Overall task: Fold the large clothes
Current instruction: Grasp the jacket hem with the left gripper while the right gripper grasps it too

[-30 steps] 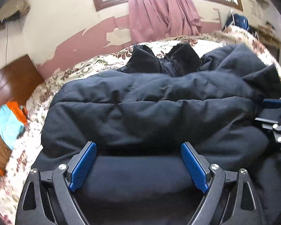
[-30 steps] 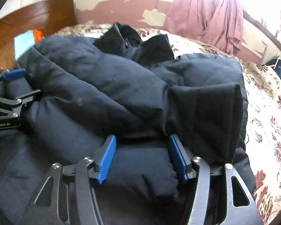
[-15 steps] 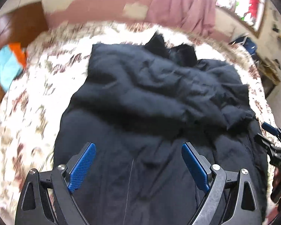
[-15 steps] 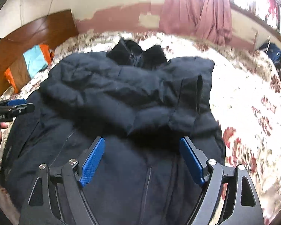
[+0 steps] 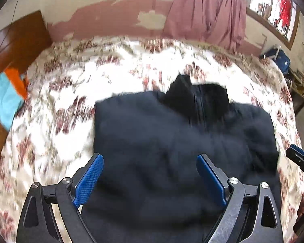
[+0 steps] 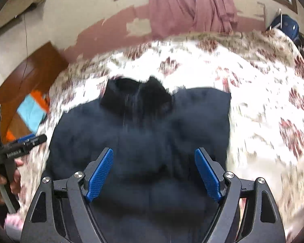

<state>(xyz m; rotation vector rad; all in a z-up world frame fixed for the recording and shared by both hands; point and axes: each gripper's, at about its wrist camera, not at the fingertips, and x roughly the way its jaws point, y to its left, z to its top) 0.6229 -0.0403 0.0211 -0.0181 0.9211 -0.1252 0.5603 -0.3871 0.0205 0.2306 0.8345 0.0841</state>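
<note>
Both grippers, the left gripper [image 5: 150, 179] and the right gripper [image 6: 153, 175], hung with fingers spread wide, gripping nothing. The dark jacket [image 5: 178, 141] lay mid-frame on the floral bed [image 5: 71, 93], its sleeves seemingly folded in; folding the body over probably remained.

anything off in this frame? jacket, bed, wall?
Nothing wrong with the dark jacket: it lies on the floral bedspread, collar away from the cameras, both tongs open above it, holding nothing. Only oddity: paint is peeling in patches off the pink wall band. Frames are motion-blurred.
</note>
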